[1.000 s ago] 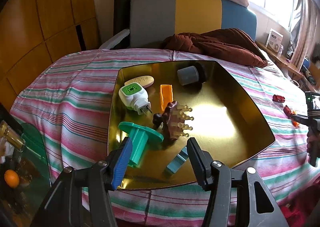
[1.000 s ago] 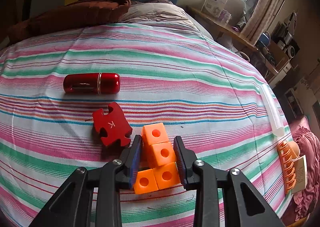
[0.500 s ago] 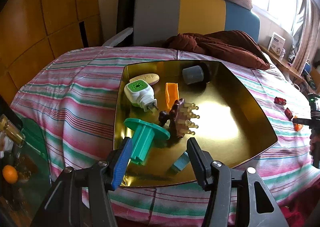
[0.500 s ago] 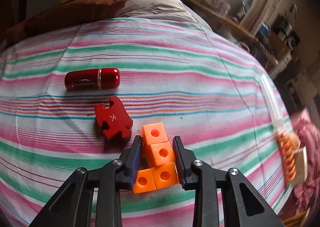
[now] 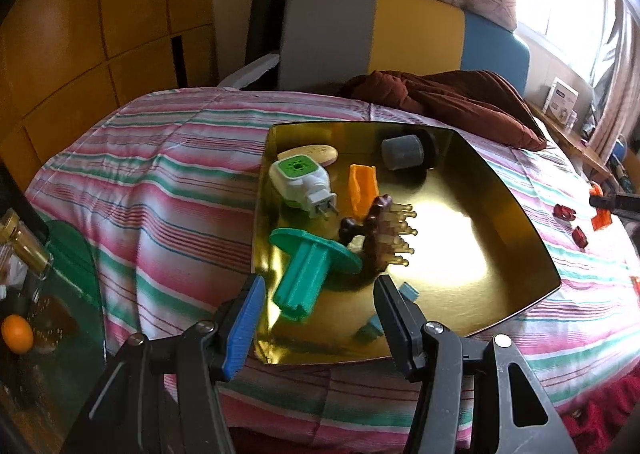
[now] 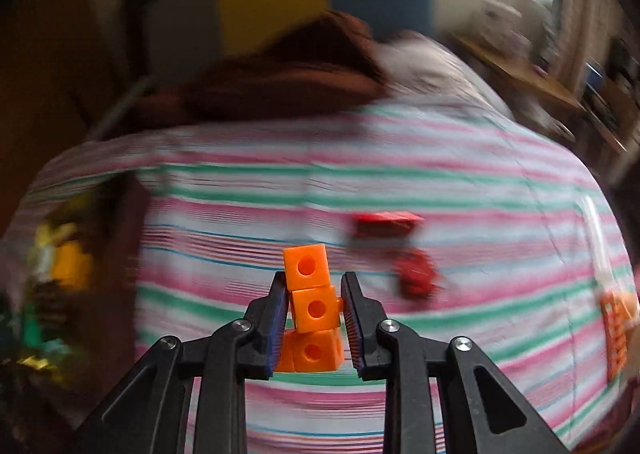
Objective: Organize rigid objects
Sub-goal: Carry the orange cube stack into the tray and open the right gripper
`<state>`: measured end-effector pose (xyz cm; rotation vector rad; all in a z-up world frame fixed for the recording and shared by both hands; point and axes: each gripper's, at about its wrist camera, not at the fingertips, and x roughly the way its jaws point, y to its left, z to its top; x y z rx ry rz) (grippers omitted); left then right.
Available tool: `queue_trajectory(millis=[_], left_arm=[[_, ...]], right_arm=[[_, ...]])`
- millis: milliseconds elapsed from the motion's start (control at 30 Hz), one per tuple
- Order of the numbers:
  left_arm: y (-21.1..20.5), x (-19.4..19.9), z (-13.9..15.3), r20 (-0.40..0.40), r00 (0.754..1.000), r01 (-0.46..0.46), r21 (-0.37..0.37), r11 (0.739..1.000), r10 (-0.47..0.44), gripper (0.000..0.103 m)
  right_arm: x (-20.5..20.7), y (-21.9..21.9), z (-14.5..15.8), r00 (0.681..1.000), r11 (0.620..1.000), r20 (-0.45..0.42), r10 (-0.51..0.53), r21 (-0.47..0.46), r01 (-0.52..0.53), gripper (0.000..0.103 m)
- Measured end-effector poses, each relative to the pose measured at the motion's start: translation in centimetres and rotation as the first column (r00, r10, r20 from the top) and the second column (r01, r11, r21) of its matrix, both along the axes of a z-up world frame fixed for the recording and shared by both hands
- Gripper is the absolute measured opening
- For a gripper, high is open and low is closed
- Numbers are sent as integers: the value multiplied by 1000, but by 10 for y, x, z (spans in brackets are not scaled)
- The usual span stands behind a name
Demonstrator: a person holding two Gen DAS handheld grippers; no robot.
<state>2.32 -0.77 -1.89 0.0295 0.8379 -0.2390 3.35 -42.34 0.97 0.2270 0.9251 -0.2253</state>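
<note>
Pinching a light, stiff cluster of orange plastic snap cubes (image 6: 311,310) mid-stack between right gripper (image 6: 314,310) fingers (joints possibly popping apart); left gripper (image 5: 316,318) fingers gaping half-wide, gripping nothing.

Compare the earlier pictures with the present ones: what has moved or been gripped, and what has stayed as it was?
The right gripper has shut on the orange linked cubes and lifted them off the striped bedspread; its view has swung left, so the red pieces now sit to its right. The left gripper stays open over the gold tray, whose objects have not moved.
</note>
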Motion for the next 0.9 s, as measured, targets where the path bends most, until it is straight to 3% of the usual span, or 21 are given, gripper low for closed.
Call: queue_trajectory(millis=[133,300,567,800,900], left_arm=[[12,0,0,1,1000,-28,-4,1000,28,58],[24,0,-3,-6,998,-60,-6,998,60,58],[33,2,-10,-19,996,-82,-9,997,81,58],[31,2,-14,-31,997,-74,-3,997,73,59],[30,1,-14,-28,997,-68,-2,998,68,59]], right_arm=[[17,75,14,982,982,48,185,36,-187,26],[35,150,-6,944,941,11,331,71,-331,26],[58,218,-49,909,911,-91,406,124,-394,26],[63,229,-77,889,888,-137,437,225,-401,32],[61,233,-83,887,887,-144,438,227,-401,34]])
